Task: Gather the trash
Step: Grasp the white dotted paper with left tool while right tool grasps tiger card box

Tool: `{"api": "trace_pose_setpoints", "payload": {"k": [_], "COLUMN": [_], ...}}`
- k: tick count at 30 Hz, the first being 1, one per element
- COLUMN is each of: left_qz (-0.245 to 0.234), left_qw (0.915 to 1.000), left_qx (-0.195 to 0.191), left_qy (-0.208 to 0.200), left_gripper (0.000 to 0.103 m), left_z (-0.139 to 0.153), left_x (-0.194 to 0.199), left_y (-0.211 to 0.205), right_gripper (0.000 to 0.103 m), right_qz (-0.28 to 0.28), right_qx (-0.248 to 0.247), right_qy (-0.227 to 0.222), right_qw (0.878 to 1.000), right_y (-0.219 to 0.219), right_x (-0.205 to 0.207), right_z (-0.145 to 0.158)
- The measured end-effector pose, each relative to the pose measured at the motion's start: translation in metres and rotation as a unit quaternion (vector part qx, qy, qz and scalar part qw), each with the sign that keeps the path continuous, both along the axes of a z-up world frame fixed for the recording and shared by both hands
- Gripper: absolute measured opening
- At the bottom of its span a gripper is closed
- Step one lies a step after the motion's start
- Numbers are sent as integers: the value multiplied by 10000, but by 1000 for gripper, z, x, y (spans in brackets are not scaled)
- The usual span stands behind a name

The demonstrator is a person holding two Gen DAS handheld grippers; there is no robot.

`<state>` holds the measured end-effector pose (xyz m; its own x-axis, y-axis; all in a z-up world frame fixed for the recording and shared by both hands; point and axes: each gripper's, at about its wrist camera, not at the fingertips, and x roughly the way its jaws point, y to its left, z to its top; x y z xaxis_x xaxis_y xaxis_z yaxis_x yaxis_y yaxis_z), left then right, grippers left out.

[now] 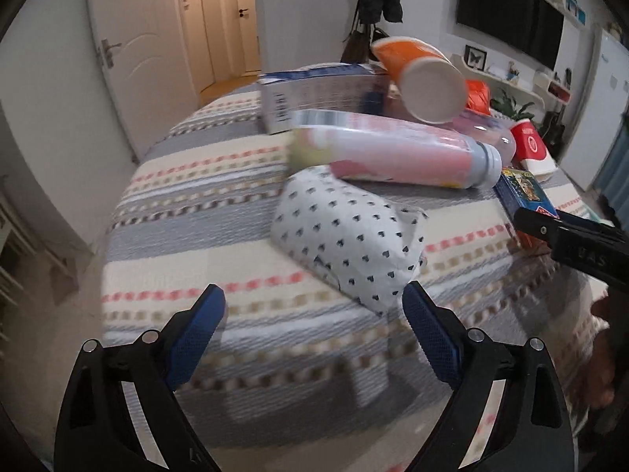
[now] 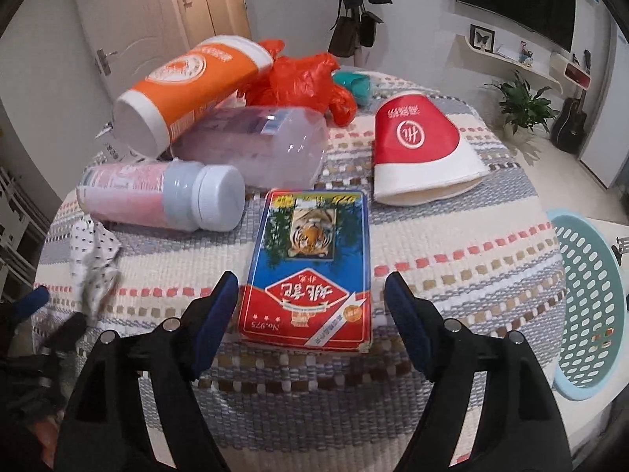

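right gripper (image 2: 310,303) spread wide, holding nothing, straddling the near end of the tiger-print card box (image 2: 308,271) lying flat on the striped tablecloth (image 2: 452,259), blue basket (image 2: 589,303) just off to the right. left gripper (image 1: 314,322) likewise parted and bare, just short of the crumpled dotted paper (image 1: 350,240). probably light, stiff cardboard with a slick printed skin; best pinched across the long side edges, gently, to avoid crushing.
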<state>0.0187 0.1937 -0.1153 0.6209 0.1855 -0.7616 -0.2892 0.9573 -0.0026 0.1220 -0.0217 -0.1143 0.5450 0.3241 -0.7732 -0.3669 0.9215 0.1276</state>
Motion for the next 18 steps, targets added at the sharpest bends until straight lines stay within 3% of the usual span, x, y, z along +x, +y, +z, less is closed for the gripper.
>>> {"api": "trace_pose_setpoints", "payload": {"k": [3, 5, 7, 9, 11, 13, 16, 18], "left_qz": [89, -25, -70, 167, 306, 477, 599, 605], "left_qw": [9995, 9958, 9879, 9786, 9751, 9807, 9926, 9955], "left_qx": [-293, -859, -1459, -1999, -2165, -1877, -1054, -731], "left_qy": [-101, -313, -514, -469, -375, -279, -46, 18], "left_gripper": [89, 89, 90, 91, 91, 89, 76, 62], "left_z": [5, 12, 17, 13, 6, 1, 0, -1], "left_x": [-14, -18, -16, -2, 14, 27, 41, 48], "left_y": [19, 32, 39, 48, 41, 29, 10, 3], "right_gripper": [73, 73, 73, 73, 73, 73, 73, 73], "right_qz": [21, 14, -26, -6, 2, 28, 84, 100], "right_qx": [76, 145, 220, 321, 387, 428, 316, 246], "right_qy": [-83, -83, -67, -16, 2, 25, 33, 58], "right_qw": [9999, 9999, 9997, 9995, 9992, 9991, 9995, 9996], "right_y": [-1, -4, -7, -11, -14, -15, -11, -7], "right_x": [-2, 0, 1, 3, 6, 8, 10, 12], "right_z": [3, 3, 3, 4, 5, 7, 8, 8]}}
